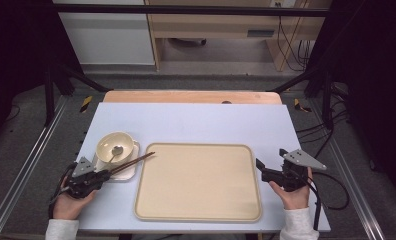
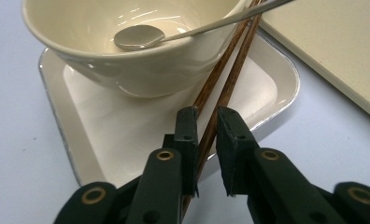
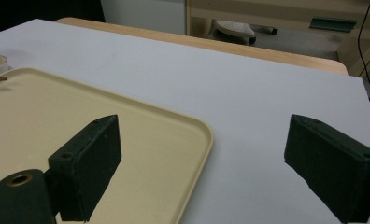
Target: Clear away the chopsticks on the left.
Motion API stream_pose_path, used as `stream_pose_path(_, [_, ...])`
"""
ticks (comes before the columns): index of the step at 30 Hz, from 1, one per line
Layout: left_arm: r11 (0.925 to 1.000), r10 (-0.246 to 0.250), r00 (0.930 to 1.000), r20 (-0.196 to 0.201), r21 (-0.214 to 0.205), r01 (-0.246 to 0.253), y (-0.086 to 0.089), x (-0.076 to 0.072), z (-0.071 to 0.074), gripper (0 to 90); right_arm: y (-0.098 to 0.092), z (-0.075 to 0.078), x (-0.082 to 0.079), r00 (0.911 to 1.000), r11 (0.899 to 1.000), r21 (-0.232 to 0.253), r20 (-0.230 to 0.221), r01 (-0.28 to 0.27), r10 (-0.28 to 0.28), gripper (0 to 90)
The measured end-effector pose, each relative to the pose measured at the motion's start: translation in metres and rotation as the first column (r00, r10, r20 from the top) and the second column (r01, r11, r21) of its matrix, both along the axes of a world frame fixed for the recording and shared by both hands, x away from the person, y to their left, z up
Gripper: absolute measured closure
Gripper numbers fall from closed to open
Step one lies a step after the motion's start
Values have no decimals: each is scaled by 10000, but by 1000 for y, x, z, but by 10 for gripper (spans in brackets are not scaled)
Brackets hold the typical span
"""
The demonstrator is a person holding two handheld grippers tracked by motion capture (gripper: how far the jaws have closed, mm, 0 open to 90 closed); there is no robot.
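- Pale blue table top (image 1: 196, 122) under a black frame, with a wooden edge at its far side and grey floor all around.
- A large beige tray (image 1: 198, 182) lies flat at the middle of the near half.
- To its left sits a small white rectangular dish (image 2: 103, 126), and a cream bowl (image 2: 127, 42) rests on it with a metal spoon (image 2: 141, 36) lying inside, handle leaning over the rim.
- A pair of brown wooden chopsticks (image 2: 225, 79) lies slantwise across the dish beside the bowl, tips reaching just over the tray's left rim.
- The left gripper (image 2: 205, 122) has its jaws narrowed around the chopsticks' near ends; one pad touches the sticks, while a slim gap shows at the other.
- The right gripper (image 3: 202, 144) hovers at the tray's right edge, jaws spread wide with nothing between them.
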State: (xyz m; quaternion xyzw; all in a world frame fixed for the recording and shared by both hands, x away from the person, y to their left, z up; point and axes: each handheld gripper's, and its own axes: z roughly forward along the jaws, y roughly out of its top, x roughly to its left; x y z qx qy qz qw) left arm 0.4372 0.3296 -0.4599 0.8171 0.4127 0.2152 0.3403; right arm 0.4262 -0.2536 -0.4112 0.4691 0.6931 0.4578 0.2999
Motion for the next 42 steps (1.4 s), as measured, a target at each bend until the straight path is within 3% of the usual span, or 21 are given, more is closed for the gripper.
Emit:
stream_pose_path(19, [9997, -223, 9997, -71, -123, 222, -7, 6, -4, 766, 0, 0, 0, 10000, 10000, -27, 2, -30, 30, 114])
stream_pose_path(42, [9979, -630, 9980, -38, -146, 630, -10, 2, -1, 848, -1, 1, -1, 10000, 10000, 52, 65, -40, 40, 113])
